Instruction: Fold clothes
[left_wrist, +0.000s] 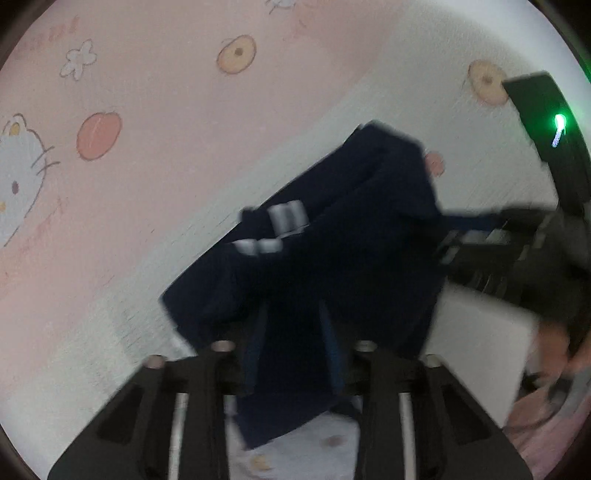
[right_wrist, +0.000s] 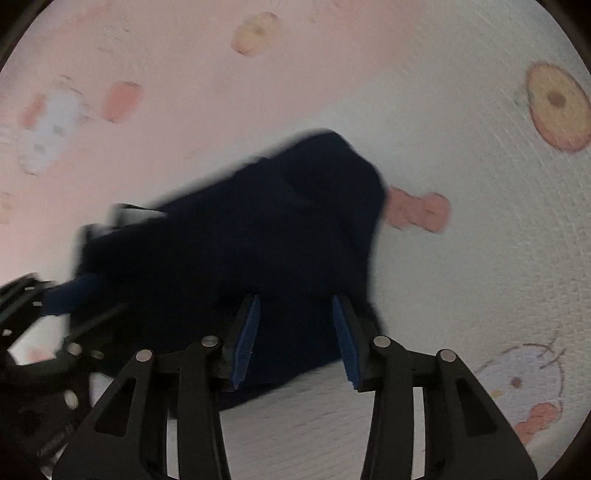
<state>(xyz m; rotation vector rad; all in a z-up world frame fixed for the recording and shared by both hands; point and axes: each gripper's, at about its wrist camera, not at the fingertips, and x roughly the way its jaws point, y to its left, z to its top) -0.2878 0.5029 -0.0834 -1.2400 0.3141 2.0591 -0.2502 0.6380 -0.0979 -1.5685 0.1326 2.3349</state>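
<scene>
The right gripper (right_wrist: 295, 332) stands spread, dark navy crumpled cloth garment (right_wrist: 240, 236) between its blue pads (right_wrist: 245, 339), unpinched. The left gripper (left_wrist: 291, 347), beside it, is likewise parted over the cloth. A clean fold calls for both to pinch one edge together before lifting off the pink-and-white cartoon-print bedsheet (right_wrist: 461, 147).

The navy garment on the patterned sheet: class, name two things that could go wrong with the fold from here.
1. The navy garment lies bunched, not flat, on the patterned sheet; folding it now would likely trap creases.
2. The right tongs stand open over the cloth, apparently not gripping; closing may catch several layers at once.
3. The left tongs work close by; the two could collide.
</scene>
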